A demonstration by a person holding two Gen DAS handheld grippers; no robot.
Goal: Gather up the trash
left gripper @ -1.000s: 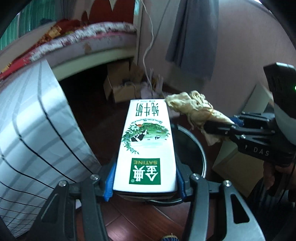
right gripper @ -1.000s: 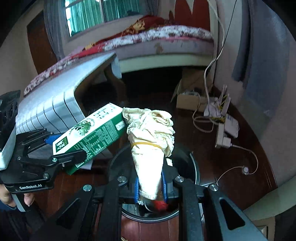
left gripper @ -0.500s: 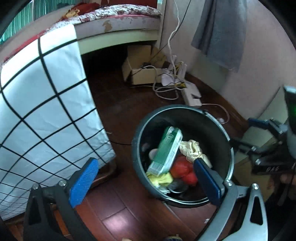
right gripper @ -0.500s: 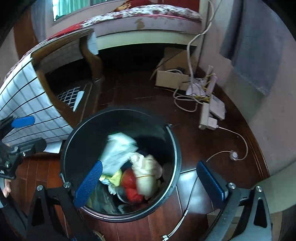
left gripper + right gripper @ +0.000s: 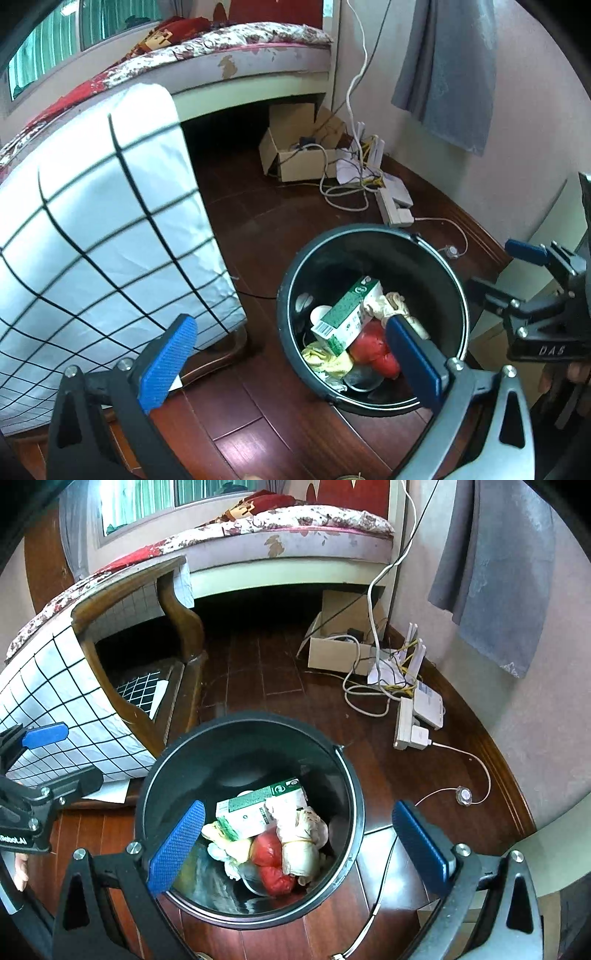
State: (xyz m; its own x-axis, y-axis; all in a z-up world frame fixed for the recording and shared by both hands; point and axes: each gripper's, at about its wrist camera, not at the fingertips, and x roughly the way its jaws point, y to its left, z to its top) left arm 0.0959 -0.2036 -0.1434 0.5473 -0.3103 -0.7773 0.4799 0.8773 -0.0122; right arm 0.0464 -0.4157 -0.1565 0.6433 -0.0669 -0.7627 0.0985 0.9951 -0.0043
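Observation:
A black round bin (image 5: 291,280) (image 5: 351,771) stands on the wooden floor. Inside lie a green and white milk carton (image 5: 343,314) (image 5: 258,806), a crumpled beige paper wad (image 5: 391,304) (image 5: 299,830), red trash (image 5: 373,350) (image 5: 269,856) and yellow scraps (image 5: 325,360). My left gripper (image 5: 291,362) is open and empty above the bin's near left rim. My right gripper (image 5: 299,845) is open and empty, straddling the bin from above. The right gripper also shows at the right of the left wrist view (image 5: 535,291), and the left gripper at the left of the right wrist view (image 5: 40,760).
A table with a white grid cloth (image 5: 92,229) (image 5: 48,701) stands left of the bin. A cardboard box (image 5: 295,158) (image 5: 340,646), cables and a power strip (image 5: 395,206) (image 5: 410,727) lie by the far wall. A bed (image 5: 280,535) runs along the back.
A second ago the left gripper held the milk carton and the right held the paper wad above the bin. Both opened and the items now lie in the bin.

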